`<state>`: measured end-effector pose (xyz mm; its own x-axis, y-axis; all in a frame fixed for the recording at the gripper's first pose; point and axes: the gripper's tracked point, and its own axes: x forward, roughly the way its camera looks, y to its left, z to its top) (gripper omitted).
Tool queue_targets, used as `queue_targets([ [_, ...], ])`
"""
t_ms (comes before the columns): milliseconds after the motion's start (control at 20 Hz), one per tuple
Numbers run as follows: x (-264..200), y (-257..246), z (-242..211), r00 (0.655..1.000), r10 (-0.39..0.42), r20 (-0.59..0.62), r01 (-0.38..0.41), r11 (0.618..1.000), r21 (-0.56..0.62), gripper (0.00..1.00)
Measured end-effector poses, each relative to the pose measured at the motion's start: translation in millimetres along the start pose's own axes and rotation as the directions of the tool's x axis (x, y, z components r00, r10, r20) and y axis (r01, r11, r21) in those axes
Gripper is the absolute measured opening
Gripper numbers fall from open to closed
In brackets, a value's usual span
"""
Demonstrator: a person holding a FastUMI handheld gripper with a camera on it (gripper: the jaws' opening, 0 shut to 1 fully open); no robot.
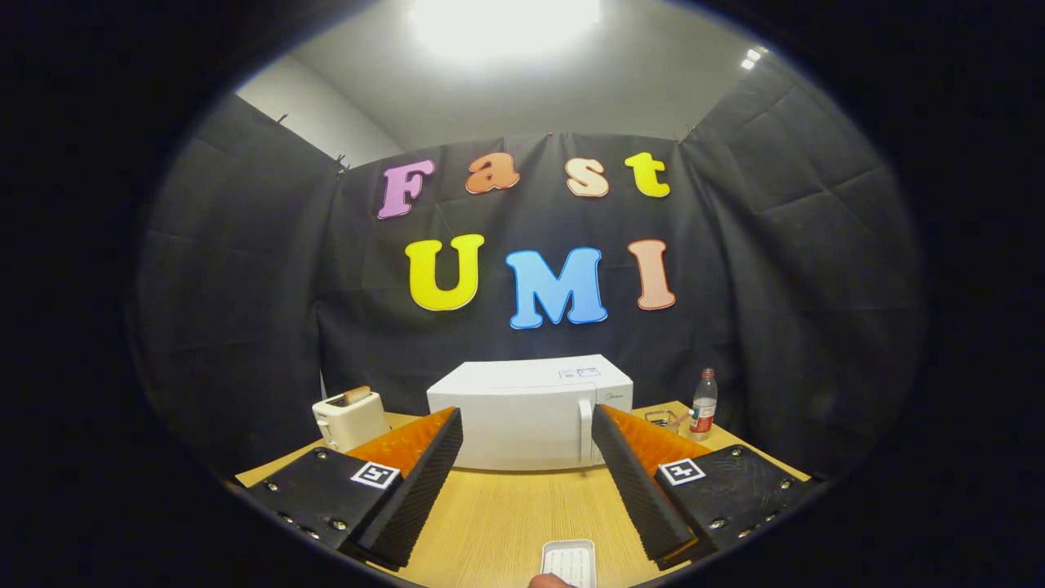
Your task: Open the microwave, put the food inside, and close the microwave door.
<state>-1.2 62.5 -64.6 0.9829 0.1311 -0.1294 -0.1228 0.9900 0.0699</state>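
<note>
Gripper (526, 437) fingers stand wide apart, holding nothing. Beyond them the white microwave (531, 412) sits closed on the wooden table (506, 514). A small food tray (569, 562) lies between the fingers.

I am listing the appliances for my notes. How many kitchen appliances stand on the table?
2. The white microwave, door closed, stands beyond the open gripper. The white toaster stands to the microwave's left, beyond the left finger. Others may be hidden behind the fingers.
</note>
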Motion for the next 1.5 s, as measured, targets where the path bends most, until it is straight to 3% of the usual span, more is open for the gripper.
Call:
queue_targets([
  [1500,-1,21,11,0.998,0.058,0.04,-0.058,0.998,0.011,0.99],
])
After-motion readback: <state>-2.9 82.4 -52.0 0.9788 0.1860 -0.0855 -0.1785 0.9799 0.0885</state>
